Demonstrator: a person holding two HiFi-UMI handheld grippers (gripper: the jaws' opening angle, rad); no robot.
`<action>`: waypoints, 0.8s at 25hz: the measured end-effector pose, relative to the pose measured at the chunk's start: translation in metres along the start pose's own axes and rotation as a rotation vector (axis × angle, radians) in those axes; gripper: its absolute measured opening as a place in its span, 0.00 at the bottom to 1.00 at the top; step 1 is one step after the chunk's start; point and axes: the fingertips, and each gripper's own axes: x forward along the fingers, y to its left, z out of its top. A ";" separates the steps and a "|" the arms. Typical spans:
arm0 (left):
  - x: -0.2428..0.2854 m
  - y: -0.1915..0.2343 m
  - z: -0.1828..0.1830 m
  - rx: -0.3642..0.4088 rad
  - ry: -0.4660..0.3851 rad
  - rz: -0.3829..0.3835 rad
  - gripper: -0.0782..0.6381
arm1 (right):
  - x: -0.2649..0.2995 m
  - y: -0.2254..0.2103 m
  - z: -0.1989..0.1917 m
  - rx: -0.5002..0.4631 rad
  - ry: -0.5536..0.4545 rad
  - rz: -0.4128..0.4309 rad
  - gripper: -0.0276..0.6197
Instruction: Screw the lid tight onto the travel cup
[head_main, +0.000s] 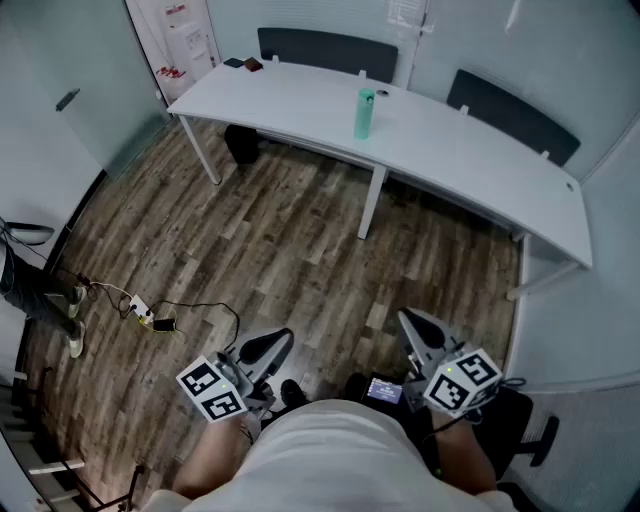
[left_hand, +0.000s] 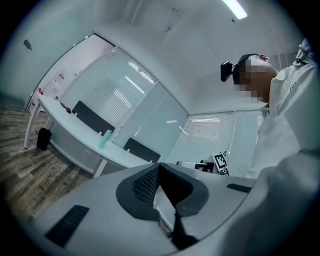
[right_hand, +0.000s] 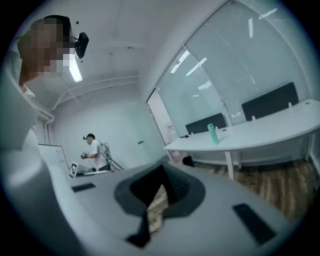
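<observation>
- We have not begun the task: the travel cup (head_main: 365, 113) stands upright on the white table (head_main: 470, 160) at the far side of the room, well apart from us across the wooden floor (head_main: 280, 240).
- A cap of the same teal sits on top of the cup, but from here we cannot tell whether it is screwed tight or only resting there.
- Our left gripper (head_main: 268, 350) is held near our body with its jaws together and nothing between them.
- Our right gripper (head_main: 418, 328) is likewise near us, jaws together and empty.
- As we judge it, everything is left to do: walk to the table, steady the cup with one gripper, and turn the lid with the other until it is tight.
</observation>
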 end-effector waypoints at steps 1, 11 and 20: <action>0.000 -0.001 -0.001 -0.001 0.002 -0.001 0.14 | -0.001 0.000 -0.001 0.001 0.002 -0.001 0.08; 0.002 0.002 0.000 -0.002 0.009 -0.001 0.14 | 0.002 -0.003 0.000 -0.003 0.012 -0.006 0.08; 0.005 0.005 -0.003 0.012 0.020 0.021 0.14 | 0.003 -0.017 -0.001 0.010 -0.009 -0.035 0.08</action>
